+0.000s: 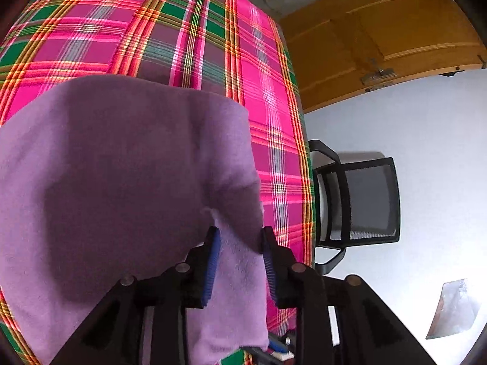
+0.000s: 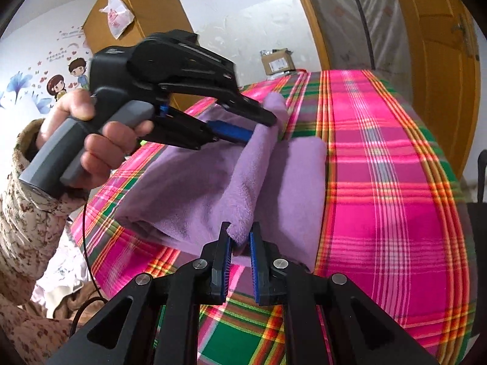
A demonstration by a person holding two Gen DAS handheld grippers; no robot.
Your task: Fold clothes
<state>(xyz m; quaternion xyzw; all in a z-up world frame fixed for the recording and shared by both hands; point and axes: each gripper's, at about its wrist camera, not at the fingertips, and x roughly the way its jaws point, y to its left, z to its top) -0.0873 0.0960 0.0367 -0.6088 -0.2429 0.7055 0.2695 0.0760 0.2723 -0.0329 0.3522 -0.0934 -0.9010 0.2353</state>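
A lilac fleece cloth (image 2: 219, 179) lies partly folded on a table with a pink, green and orange plaid cover (image 2: 380, 182). My right gripper (image 2: 240, 243) is shut on the near corner of the cloth's lifted edge. My left gripper (image 1: 240, 240) holds the far corner of the same edge between its blue pads; it also shows in the right wrist view (image 2: 258, 121), held by a hand in a floral sleeve. The edge hangs raised between both grippers. In the left wrist view the cloth (image 1: 121, 182) fills the lower left.
A black mesh office chair (image 1: 356, 200) stands past the table's right edge. A yellow wooden door (image 1: 380, 36) is behind it. A cardboard box (image 2: 277, 60) sits beyond the table's far end. A yellow cabinet (image 2: 137, 15) and a wall with stickers are at the left.
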